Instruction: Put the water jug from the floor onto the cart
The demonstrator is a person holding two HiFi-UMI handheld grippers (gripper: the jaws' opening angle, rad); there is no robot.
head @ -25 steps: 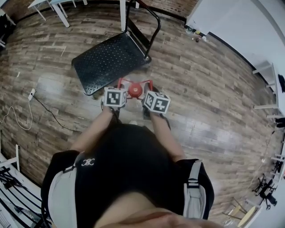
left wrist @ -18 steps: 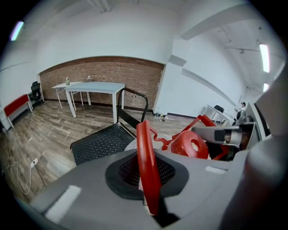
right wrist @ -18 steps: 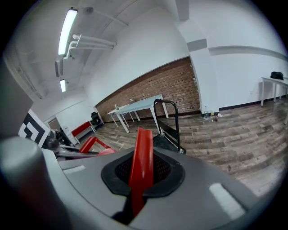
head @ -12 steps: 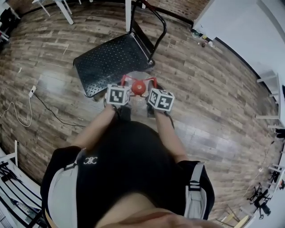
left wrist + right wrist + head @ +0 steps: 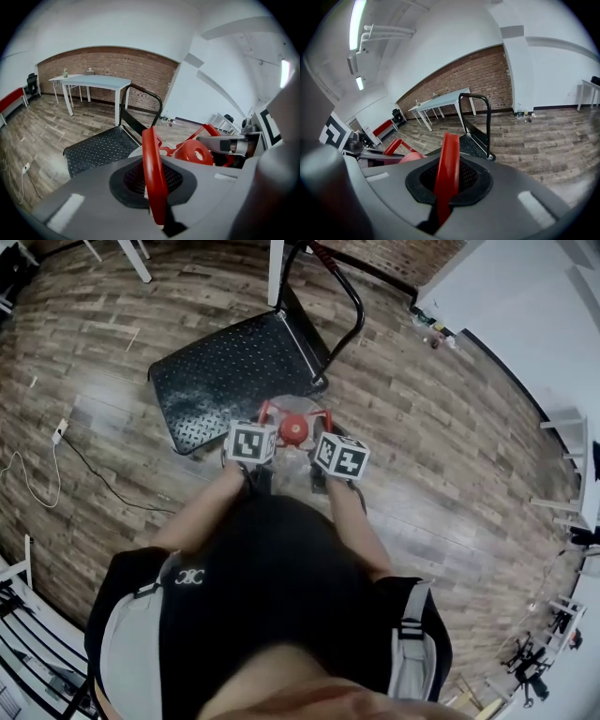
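The water jug [image 5: 292, 411] is a clear bottle with a red cap [image 5: 293, 428] and a red carrying frame. It hangs off the floor between my two grippers, at the near right corner of the black studded cart [image 5: 225, 367]. My left gripper [image 5: 264, 423] is shut on a red bar of the frame [image 5: 152, 164]. My right gripper [image 5: 323, 427] is shut on the opposite red bar [image 5: 446, 168]. The left gripper view shows the cap [image 5: 193, 152] to the right, with the cart deck [image 5: 96, 149] ahead. The jug's body is mostly hidden.
The cart's black push handle [image 5: 342, 306] stands upright at its far right side. A white table [image 5: 96, 82] stands behind the cart by the brick wall. A white cable with a plug [image 5: 56, 434] lies on the wood floor at the left. Small bottles [image 5: 437, 334] sit by the white wall.
Both grippers have carried the jug forward, toward the cart. Its clear body now overlaps the cart's near corner. Both grips look unchanged.
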